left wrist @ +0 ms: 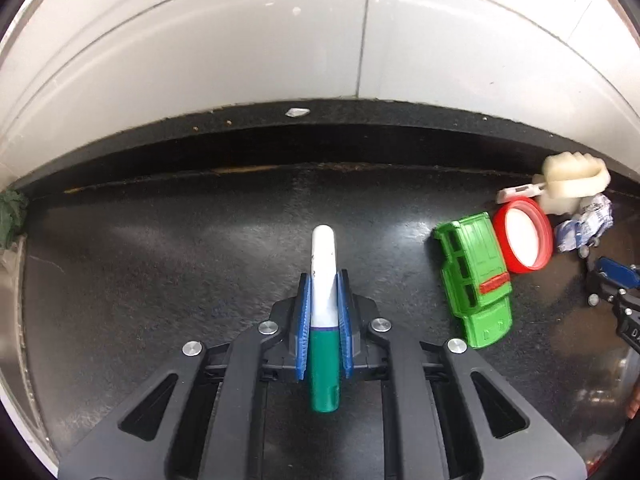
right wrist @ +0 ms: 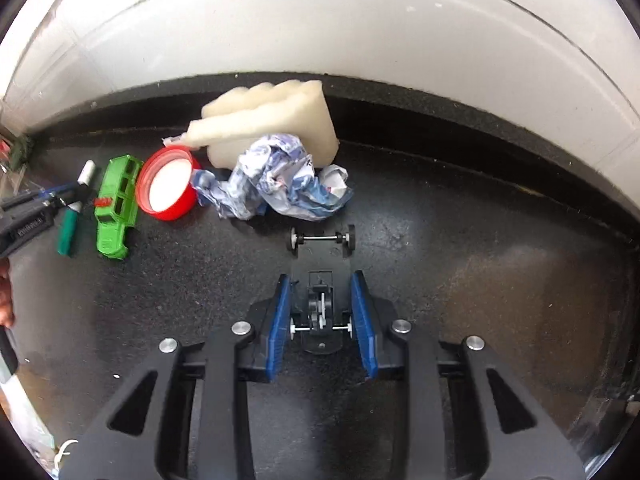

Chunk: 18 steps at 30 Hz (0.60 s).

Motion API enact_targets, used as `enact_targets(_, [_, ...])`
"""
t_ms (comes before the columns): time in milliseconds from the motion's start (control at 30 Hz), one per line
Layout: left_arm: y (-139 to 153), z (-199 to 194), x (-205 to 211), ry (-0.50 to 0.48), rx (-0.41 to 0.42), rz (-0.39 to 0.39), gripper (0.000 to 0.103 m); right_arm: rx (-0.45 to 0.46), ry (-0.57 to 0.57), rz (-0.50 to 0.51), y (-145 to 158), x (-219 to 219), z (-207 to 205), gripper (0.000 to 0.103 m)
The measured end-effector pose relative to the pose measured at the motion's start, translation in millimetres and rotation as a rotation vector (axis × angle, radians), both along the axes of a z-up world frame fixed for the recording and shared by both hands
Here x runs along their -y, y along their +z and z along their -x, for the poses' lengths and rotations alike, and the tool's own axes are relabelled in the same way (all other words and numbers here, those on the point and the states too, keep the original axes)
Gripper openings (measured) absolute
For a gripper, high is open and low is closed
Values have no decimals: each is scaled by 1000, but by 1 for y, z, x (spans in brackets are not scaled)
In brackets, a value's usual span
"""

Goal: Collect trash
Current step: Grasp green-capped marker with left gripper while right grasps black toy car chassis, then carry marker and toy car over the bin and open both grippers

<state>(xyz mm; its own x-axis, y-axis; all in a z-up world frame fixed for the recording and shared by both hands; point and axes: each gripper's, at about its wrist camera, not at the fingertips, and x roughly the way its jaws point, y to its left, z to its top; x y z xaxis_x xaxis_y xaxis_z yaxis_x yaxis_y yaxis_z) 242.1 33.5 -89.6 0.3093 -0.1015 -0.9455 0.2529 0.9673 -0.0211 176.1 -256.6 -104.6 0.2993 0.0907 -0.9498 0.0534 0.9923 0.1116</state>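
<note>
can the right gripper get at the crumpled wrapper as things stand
Probably not yet. The right gripper has its fingers around the black toy car chassis, so it is occupied. The crumpled wrapper lies just beyond, uncovered on top, resting against the foam block. Once the chassis is dropped, the way looks free.

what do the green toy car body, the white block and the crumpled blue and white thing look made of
Green toy car body: probably glossy moulded plastic, with crisp window cut-outs and shine.
White block: looks like soft foam, matte with a grainy, porous surface and scalloped top.
Crumpled blue-and-white wrapper: thin printed paper or film, sharply creased; which one is unclear.
</note>
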Motion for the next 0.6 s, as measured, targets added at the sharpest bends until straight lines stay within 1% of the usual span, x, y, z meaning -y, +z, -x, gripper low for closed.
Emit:
enact_targets(67, [1, 1, 1, 9, -38, 44, 12, -5, -14, -5, 3, 6, 4, 31])
enact_targets(100, [4, 3, 1, 11, -38, 57, 12, 2, -29, -15, 8, 10, 8, 31])
enact_targets(167, [17, 10, -1, 17, -9, 72, 12, 45, -52, -7, 27, 16, 16, 31])
enact_targets(267, [40, 19, -8, 41, 20, 111, 12, 104, -73, -27, 54, 22, 27, 31])
enact_targets(400, [67, 35, -28, 89, 58, 140, 12, 190, -81, -40, 94, 26, 34, 31])
enact_targets(500, [80, 52, -44, 123, 74, 145, 12, 244, -68, -36, 118, 22, 40, 31])
enact_targets(600, [88, 81, -65, 163, 73, 159, 12, 282, -37, -51, 137, 19, 54, 31])
